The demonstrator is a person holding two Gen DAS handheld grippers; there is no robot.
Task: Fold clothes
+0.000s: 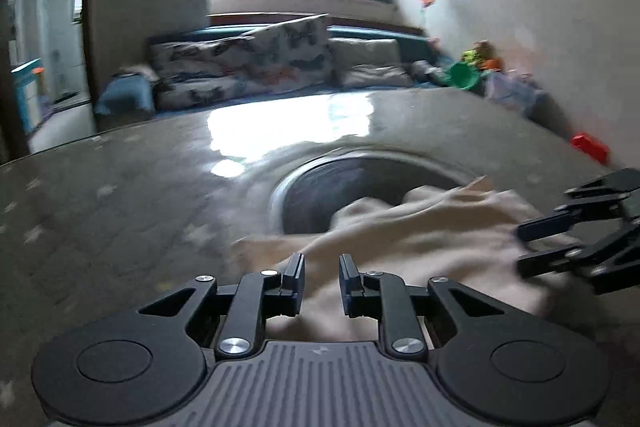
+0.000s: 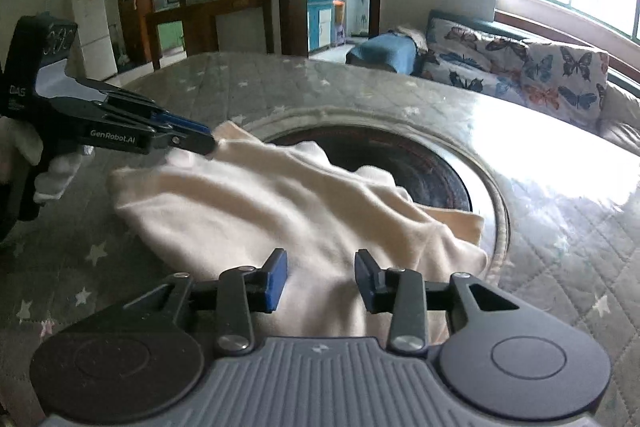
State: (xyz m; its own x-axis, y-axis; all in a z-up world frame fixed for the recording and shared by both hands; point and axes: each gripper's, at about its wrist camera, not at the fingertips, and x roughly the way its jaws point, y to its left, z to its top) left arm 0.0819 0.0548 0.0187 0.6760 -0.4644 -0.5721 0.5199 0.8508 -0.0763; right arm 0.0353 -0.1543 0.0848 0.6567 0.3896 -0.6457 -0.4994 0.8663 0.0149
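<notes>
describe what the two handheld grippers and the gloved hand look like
Both grippers are matte black with silver rivets, round side discs and a ribbed grey top plate. The right gripper has blue pads on its fingertips. The left gripper carries white "GenRobot.AI" lettering on its side, and the hand on its handle wears a white glove.

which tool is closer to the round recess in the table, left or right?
Left, though only slightly. The left tool sits at the cream garment's far corner, close to the recess rim. The right tool is open over the garment's near edge, farther back.
</notes>
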